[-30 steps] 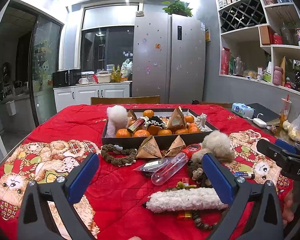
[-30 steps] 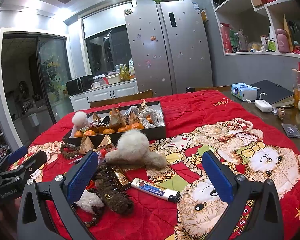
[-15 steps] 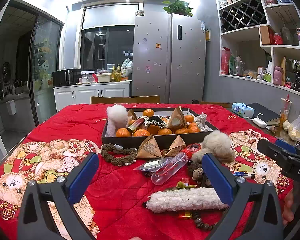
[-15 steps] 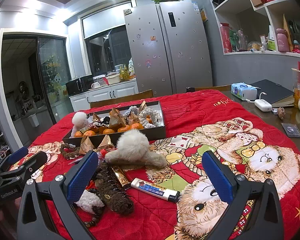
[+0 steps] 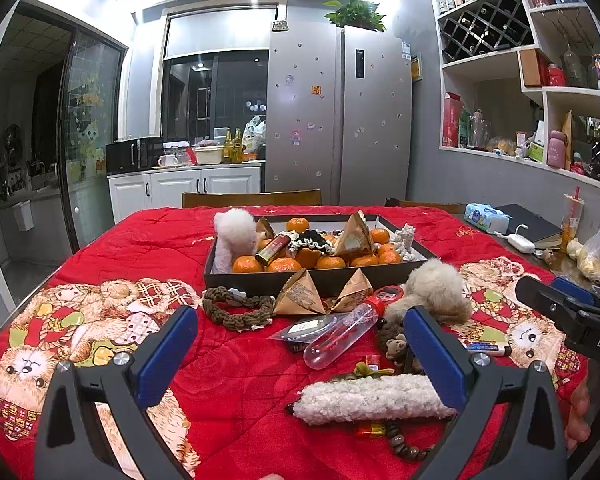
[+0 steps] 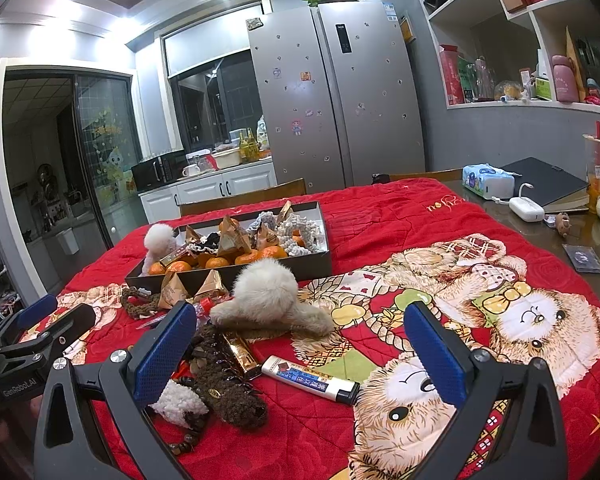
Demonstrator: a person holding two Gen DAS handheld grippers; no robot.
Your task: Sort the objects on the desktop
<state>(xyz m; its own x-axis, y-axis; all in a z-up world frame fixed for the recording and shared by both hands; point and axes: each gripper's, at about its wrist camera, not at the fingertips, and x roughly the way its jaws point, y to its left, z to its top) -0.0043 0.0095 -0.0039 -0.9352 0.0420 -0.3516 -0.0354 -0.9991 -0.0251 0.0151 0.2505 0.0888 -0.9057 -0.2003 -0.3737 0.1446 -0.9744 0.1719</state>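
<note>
While both grippers' jaws gape empty, a fluffy cream pompom rests beside the dark rectangular tray

Looked low and near across the table toward the fridge; shared the tray, from left and right.

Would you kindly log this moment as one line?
left tongs open | right tongs open | tray part-filled | clear tube loose
</note>
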